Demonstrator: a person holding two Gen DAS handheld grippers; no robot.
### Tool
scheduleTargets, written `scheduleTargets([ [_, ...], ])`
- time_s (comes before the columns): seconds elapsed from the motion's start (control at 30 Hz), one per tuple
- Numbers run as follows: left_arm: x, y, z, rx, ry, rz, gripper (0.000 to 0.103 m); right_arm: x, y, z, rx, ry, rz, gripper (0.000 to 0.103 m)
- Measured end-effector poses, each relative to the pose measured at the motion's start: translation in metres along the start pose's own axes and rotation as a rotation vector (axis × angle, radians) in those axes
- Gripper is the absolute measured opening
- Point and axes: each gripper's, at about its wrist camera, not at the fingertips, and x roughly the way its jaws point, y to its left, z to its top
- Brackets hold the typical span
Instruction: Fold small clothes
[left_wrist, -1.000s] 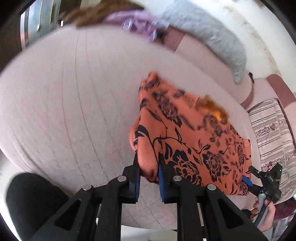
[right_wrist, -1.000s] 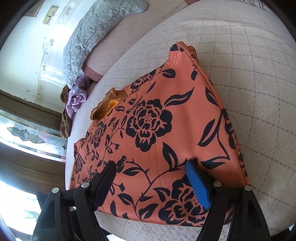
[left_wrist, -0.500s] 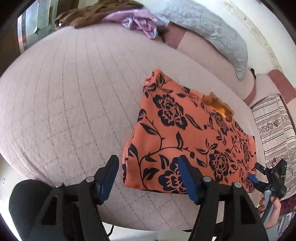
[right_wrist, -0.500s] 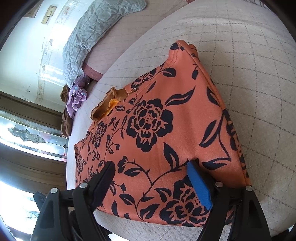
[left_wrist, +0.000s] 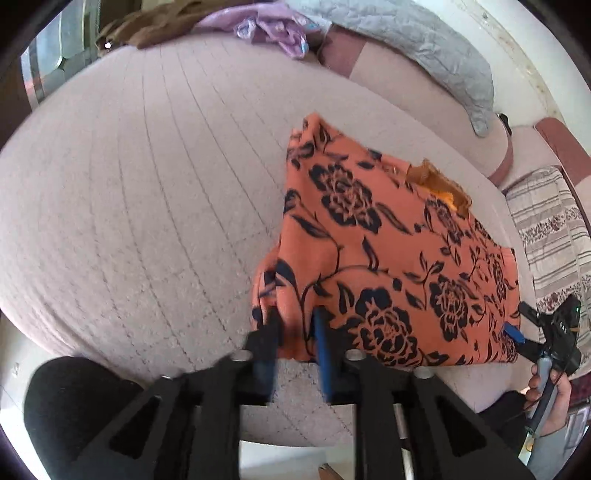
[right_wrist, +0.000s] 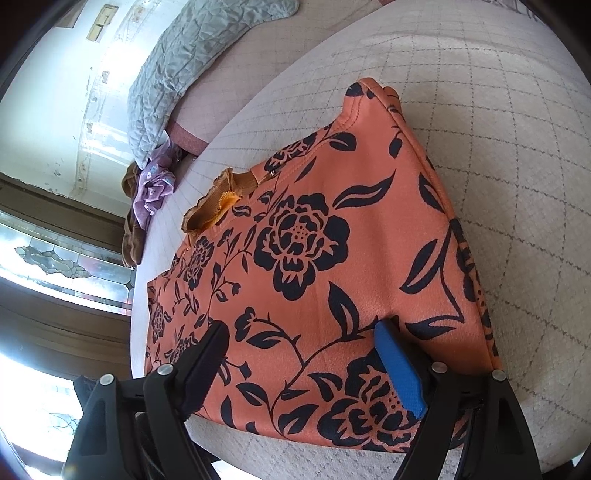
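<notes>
Orange garment with black floral print (left_wrist: 391, 258) lies flat, folded, on the pale quilted bed (left_wrist: 147, 206); it fills centre to lower right of the left wrist view and the middle of the right wrist view (right_wrist: 314, 258). A brown ribbed collar (right_wrist: 210, 206) shows at its far edge.

My left tongs (left_wrist: 295, 325), lower centre of frame, are closing; the near left corner of the garment sits bunched between the two fingers. The frame is blurred there, so I cannot tell whether the pads already press on the cloth.

My right tongs (right_wrist: 303, 350) stand wide apart, lower centre of their frame, fingers resting over the near edge of the garment, gripping nothing. In the left wrist view they appear at lower right (left_wrist: 517, 332), at the garment's near right corner, with my hand (left_wrist: 550, 402) on the handle.

Far edge of the bed: a lilac cloth (left_wrist: 273, 29) beside a brown cloth (left_wrist: 155, 29). Grey quilted pillow (left_wrist: 424, 44) at upper right. Striped cushion (left_wrist: 554, 236) at right edge.
</notes>
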Motion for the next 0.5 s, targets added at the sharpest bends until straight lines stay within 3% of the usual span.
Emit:
scheduleTargets([
  [0.07, -0.006, -0.001, 0.010, -0.008, -0.033, -0.037, 0.054, 0.000, 0.000, 0.000, 0.000, -0.002, 0.001, 0.084],
  [0.13, -0.004, -0.002, 0.027, -0.010, -0.054, -0.056, 0.064, 0.000, 0.000, 0.000, -0.003, 0.000, -0.002, 0.084],
  [0.27, 0.025, -0.019, 0.066, 0.014, -0.054, -0.086, 0.065, 0.000, 0.000, 0.000, 0.003, 0.004, 0.002, 0.084],
  [0.4, 0.059, -0.023, 0.089, -0.038, -0.006, -0.147, 0.065, 0.000, -0.001, 0.000, 0.003, 0.004, 0.003, 0.084],
  [0.43, 0.068, -0.021, 0.091, -0.066, 0.010, -0.139, 0.051, 0.000, 0.000, 0.001, 0.003, 0.005, 0.002, 0.084],
  [0.47, 0.074, -0.019, 0.093, -0.080, 0.022, -0.116, 0.011, 0.001, 0.000, 0.001, 0.004, 0.007, 0.002, 0.085],
  [0.5, 0.082, -0.018, 0.096, -0.076, 0.043, -0.070, 0.002, 0.001, 0.001, 0.002, 0.004, 0.009, 0.001, 0.086],
])
